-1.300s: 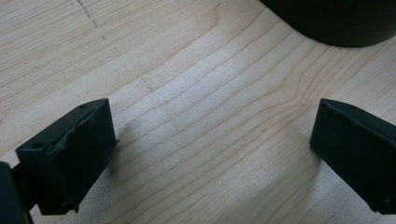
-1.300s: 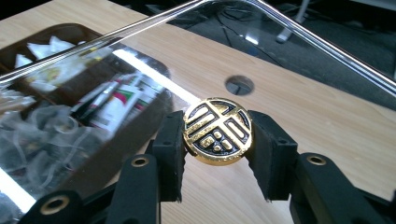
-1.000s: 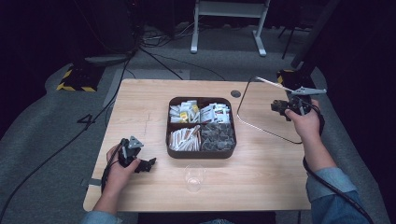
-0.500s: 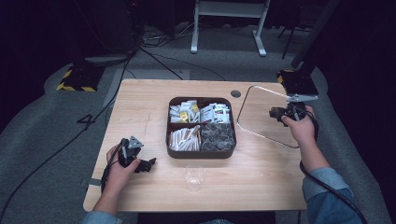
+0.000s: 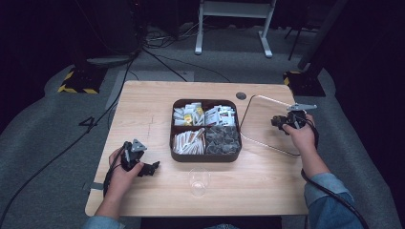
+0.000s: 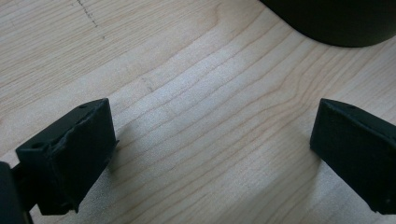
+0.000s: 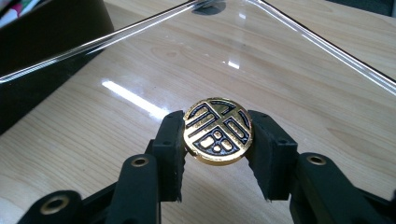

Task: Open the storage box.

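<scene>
Lowered since a moment ago, the right gripper (image 5: 279, 121) now sits close above the bench (image 5: 143, 105), carrying the clear lid (image 5: 267, 121) down with it so the lid leans low over the wood to the right of the tray. Its fingers (image 7: 170, 144) are clamped on the round gold-and-black knob (image 7: 217, 131) of that lid, one pad on each side of the disc; the glass pane stretches away beneath and beyond it, its edges catching the light.

Over on the other side, the left gripper (image 5: 152, 168) has kept its place, resting on the bench near the front left of the tray, fingers (image 6: 70, 149) wide apart with bare wood between them.

Mid-bench stands the dark tray (image 5: 205, 156), uncovered, split into four compartments: the two far ones hold white and yellow-marked packets, the near left one holds pale paper sticks or sachets, and the near right one holds dark grey wrapped pieces. A clear drinking glass (image 5: 199, 181) stands just in front of the tray.
</scene>
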